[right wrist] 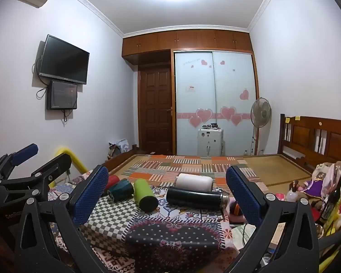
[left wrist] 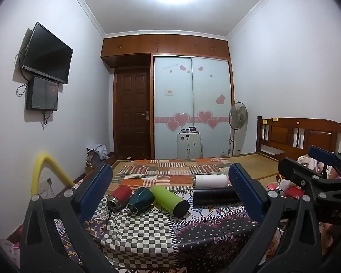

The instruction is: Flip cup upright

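Note:
Several cups lie on their sides on a patterned cloth: a red one (left wrist: pixel 119 197), a dark green one (left wrist: pixel 140 199), a lime green one (left wrist: pixel 169 200), a black flask (left wrist: pixel 216 196) and a white one (left wrist: pixel 211 181). They also show in the right wrist view: red (right wrist: pixel 112 180), dark green (right wrist: pixel 121 190), lime green (right wrist: pixel 145 194), black (right wrist: pixel 194 198), white (right wrist: pixel 194 181). My left gripper (left wrist: pixel 170 192) is open and empty, short of the cups. My right gripper (right wrist: pixel 167 194) is open and empty, also short of them.
The cups lie on a cloth-covered surface (left wrist: pixel 147 234) in front of a bed (left wrist: pixel 181 170) with a wooden headboard (left wrist: pixel 302 136). Toys and bottles (right wrist: pixel 318 188) crowd the right side. A yellow padded bar (left wrist: pixel 45 173) stands at the left.

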`<state>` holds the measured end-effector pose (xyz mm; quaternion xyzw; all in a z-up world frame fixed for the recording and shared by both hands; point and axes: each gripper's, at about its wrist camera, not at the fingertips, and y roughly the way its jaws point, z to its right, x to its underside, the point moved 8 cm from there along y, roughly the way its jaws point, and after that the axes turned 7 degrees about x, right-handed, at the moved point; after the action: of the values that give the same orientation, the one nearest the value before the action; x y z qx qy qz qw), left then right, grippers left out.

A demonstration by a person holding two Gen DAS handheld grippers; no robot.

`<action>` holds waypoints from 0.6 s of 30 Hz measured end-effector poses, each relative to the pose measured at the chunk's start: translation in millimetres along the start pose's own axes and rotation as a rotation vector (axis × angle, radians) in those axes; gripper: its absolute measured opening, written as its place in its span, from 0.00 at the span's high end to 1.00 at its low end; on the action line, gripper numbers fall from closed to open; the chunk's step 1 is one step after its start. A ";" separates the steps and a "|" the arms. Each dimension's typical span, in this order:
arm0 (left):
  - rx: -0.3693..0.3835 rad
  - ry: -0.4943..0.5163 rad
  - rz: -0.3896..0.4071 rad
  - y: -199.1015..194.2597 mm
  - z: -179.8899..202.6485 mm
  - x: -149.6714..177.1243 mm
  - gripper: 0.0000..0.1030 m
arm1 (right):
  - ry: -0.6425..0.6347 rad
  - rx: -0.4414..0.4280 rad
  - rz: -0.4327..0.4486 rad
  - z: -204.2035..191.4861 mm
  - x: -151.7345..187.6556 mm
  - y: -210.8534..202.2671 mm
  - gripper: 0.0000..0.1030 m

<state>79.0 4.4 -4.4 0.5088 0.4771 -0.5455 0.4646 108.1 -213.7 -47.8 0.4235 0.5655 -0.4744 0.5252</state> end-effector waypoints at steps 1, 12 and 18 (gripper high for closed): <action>0.004 0.002 -0.002 3.1 2.0 -2.1 0.00 | -0.002 0.000 -0.004 0.0 0.3 0.2 0.00; 0.006 0.026 0.007 -0.5 6.1 -1.3 0.00 | -0.003 -0.004 -0.003 -0.6 0.5 0.9 0.00; 0.008 0.020 0.006 -0.7 4.4 -2.8 0.00 | -0.006 -0.004 -0.003 -0.7 0.6 2.1 0.00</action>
<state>77.9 0.2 -1.4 0.5177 0.4780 -0.5407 0.4595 110.0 -212.6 -48.6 0.4202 0.5654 -0.4754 0.5270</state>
